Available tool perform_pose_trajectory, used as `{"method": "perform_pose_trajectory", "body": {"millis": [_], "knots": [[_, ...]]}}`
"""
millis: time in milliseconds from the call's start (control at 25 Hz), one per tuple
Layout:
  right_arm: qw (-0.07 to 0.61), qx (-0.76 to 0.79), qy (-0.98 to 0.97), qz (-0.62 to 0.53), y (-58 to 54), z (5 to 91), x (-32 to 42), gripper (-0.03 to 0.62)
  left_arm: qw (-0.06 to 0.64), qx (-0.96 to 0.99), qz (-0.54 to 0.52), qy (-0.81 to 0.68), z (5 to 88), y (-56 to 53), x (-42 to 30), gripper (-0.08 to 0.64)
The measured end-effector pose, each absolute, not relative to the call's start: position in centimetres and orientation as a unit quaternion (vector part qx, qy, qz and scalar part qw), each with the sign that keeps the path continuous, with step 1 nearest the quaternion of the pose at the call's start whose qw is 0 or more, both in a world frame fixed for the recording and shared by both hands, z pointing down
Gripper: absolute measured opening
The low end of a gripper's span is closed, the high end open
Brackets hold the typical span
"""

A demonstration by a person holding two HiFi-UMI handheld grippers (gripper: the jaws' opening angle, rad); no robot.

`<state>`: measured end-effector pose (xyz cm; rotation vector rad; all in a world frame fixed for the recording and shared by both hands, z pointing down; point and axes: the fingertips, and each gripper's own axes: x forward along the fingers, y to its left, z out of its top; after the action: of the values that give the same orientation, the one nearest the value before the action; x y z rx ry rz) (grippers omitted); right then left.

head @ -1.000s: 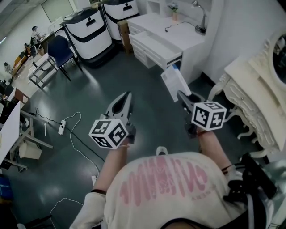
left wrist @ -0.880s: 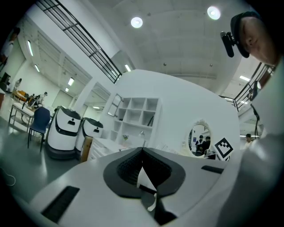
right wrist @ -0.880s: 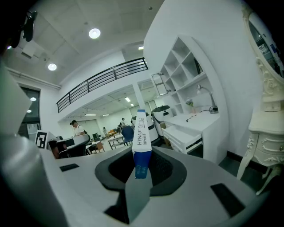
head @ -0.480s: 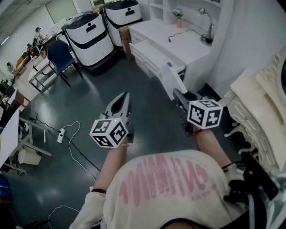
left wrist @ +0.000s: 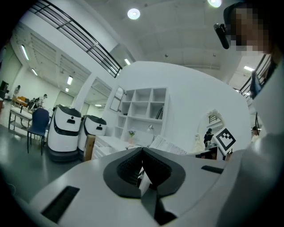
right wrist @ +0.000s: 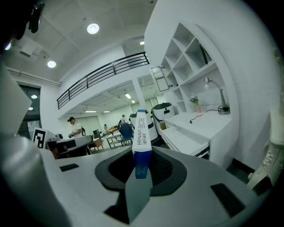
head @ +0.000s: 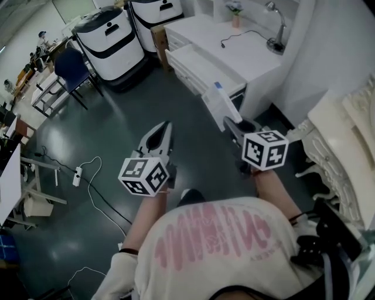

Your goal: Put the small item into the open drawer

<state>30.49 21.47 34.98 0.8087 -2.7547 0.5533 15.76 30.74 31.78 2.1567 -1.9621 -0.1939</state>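
One small item [right wrist: 141, 128], a flat white pack with a blue end and blue lettering, stands upright between the pads of the right tongs [right wrist: 141, 153]. They are closed on its lower blue part, leaving only the narrow gap that the pack fills. From the head view the small item [head: 220, 105] slants up and to the left out of the right tongs [head: 230, 122] at the middle of the frame. It hangs over the dark floor [head: 117, 129], with its blue tip towards the open drawer [head: 196, 64]. That drawer is pulled out of the white bench [head: 252, 50] at the upper middle, and the pack is near it but still apart from it, not inside.

To the lower left of the pack the left tongs [head: 167, 125] are closed tip to tip, and in their own view the left tongs [left wrist: 142, 150] grip nothing. Each pair carries a marker cube, one [head: 145, 174] at lower left of centre and one [head: 265, 149] at right of centre.

On the bench stand a lamp [head: 275, 26], a small potted plant [head: 235, 10] and a dark cable [head: 234, 38]. Two white-and-black machines [head: 114, 38] stand to the upper left of the drawer, with a blue chair [head: 70, 64] beyond them. A power strip [head: 77, 176] lies on the floor at the left edge. Carved cream furniture [head: 345, 146] fills the right edge, and the wearer's pink-printed shirt [head: 217, 240] fills the bottom.
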Motion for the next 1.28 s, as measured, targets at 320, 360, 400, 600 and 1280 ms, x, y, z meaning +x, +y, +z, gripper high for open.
{"method": "perform_pose_trajectory", "body": {"millis": [320,360,400,600,1280], "knots": [[0.118,0.297,-0.928,0.191,14.9,37.2,26.1,0.094,0.122,0.732,-0.069,-0.667,33.8,24.4,10.6,0.029],[0.118,0.300,-0.927,0.190,13.8,37.2,25.4,0.094,0.124,0.732,-0.071,-0.666,33.9,23.2,9.7,0.029],[0.118,0.304,-0.926,0.190,12.7,37.3,24.6,0.094,0.126,0.734,-0.072,-0.664,33.9,22.0,8.9,0.029],[0.118,0.323,-0.918,0.197,7.2,36.8,20.4,0.094,0.126,0.753,-0.064,-0.643,33.1,15.5,4.7,0.029],[0.104,0.388,-0.895,0.192,-5.0,36.1,10.6,0.094,0.127,0.800,-0.056,-0.583,32.4,1.6,-6.6,0.029]]}}
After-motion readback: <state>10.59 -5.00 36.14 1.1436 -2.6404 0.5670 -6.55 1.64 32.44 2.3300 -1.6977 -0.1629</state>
